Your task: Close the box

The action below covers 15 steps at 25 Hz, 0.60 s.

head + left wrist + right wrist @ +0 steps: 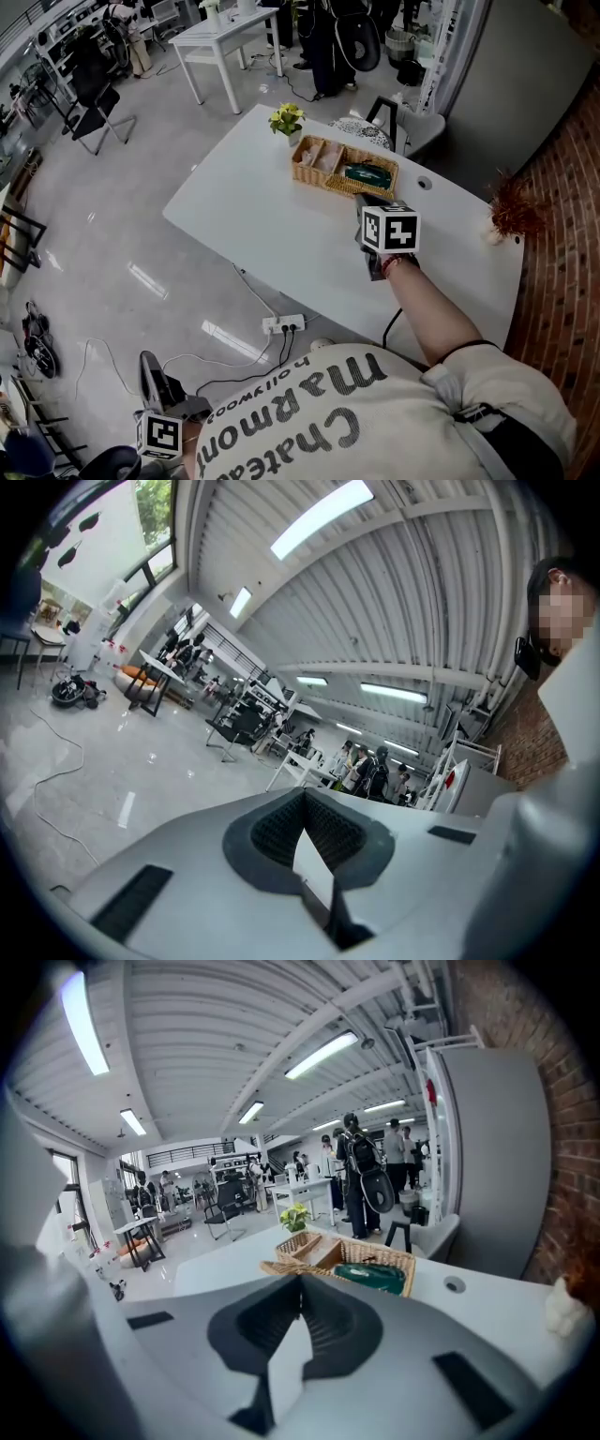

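Wicker box (319, 180) sits on the white counter (272, 225), toward its far edge. Top is uncovered and dividers show inside, w/ a dark green item (368, 172) in the compartment at the 3 o'clock end. In the right gripper view a flat wicker flap (281, 1267) sticks out from the box's near side, low over the counter. Small potted plant (287, 119) w/ yellow blooms stands near the box at its 10 o'clock, not touching it.

R gripper (370, 202) is at the box's 6 o'clock, over the counter, pointing at the near rim. Tips are just beside the rim; can't tell if touching. In its own view the fingers (266, 1316) are clenched, dark pads meeting at the tip, nothing btwn them. Box is straight ahead at 12 o'clock. The person's bare forearm (427, 314) runs back from the gripper to a light sleeve.

L gripper (150, 370) hangs well apart from the counter, at approx 7 o'clock in the head view, over the grey floor (112, 234). In the left gripper view its fingers (276, 830) are clenched too, pads together, empty. Beyond them is an open hall w/ desks, chairs and people far off.

White power strip (284, 324) lies on the floor by the counter's near edge. Round cable hole (423, 184) is in the counter at the box's 3 o'clock.
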Motion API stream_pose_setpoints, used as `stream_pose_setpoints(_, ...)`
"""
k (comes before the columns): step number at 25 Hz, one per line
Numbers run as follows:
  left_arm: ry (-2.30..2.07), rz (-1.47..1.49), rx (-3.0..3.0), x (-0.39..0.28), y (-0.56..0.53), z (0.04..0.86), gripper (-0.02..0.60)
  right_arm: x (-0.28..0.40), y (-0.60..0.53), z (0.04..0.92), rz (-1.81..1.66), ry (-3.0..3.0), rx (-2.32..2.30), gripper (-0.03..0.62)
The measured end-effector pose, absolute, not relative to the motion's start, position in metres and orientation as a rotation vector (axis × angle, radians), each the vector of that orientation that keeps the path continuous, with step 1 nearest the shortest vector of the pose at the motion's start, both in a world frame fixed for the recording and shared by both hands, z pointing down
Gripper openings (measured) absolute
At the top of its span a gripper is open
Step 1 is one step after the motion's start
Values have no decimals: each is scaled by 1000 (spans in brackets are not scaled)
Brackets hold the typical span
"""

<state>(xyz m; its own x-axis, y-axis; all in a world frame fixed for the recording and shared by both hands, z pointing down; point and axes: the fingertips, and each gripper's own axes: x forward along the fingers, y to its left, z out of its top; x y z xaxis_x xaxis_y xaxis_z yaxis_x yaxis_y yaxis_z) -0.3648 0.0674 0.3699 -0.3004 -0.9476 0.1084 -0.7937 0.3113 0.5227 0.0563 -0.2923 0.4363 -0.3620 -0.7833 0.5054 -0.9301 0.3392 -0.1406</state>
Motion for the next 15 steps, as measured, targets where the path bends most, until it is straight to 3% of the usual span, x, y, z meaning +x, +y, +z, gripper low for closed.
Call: stream_pose_setpoints(15,-2222,-507,1504,-380,62,375,2,65,-332,414,523,-2270,1589,15)
